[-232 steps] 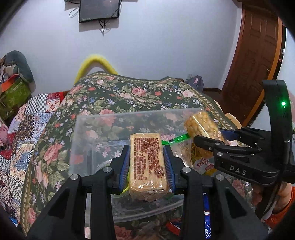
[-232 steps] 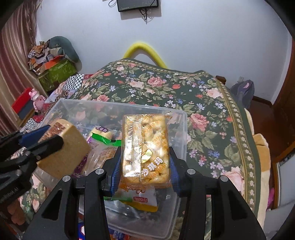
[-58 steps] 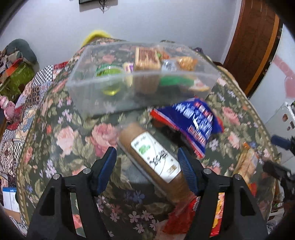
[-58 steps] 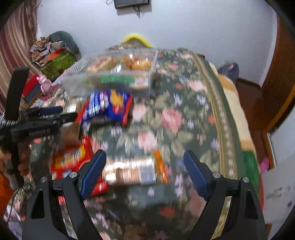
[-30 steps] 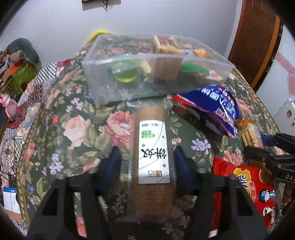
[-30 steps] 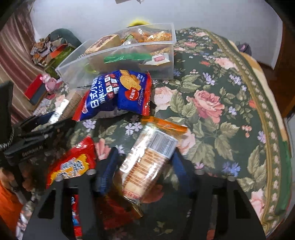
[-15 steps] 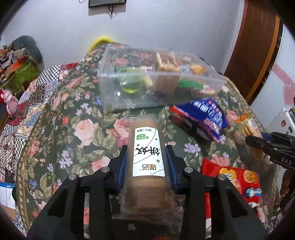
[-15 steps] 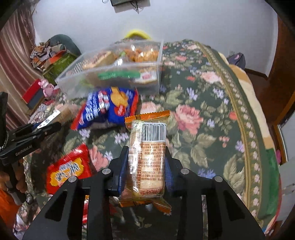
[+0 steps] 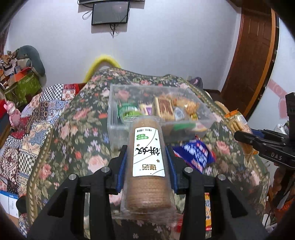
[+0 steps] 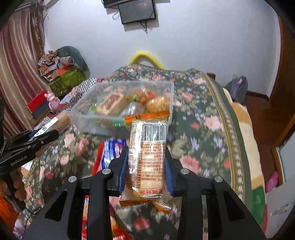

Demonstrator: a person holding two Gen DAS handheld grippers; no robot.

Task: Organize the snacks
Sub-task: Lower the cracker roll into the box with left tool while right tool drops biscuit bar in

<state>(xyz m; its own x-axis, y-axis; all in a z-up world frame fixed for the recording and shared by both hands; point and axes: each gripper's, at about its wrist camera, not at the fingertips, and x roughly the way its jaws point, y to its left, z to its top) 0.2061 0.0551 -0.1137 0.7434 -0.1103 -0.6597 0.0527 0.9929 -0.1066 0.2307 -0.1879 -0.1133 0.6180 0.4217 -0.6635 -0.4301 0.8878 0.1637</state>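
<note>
Clear bin point(image 9: 118, 118); 2 tools point(image 9: 146, 162) point(image 10: 146, 166), 1 pkt point(image 9: 148, 160) point(image 10: 147, 157) each.

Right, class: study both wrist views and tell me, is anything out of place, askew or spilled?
Nothing is spilled or damaged. The blue crinkly snack bag lies on the floral bedspread outside the clear plastic bin. Inside the bin, packets sit jumbled, a tan wafer block lying tilted across them.

Home bedroom: floral bedspread point(image 9: 77, 129), wall-mounted TV point(image 9: 110, 13), wooden door point(image 9: 252, 55), curtains point(image 10: 16, 61).
</note>
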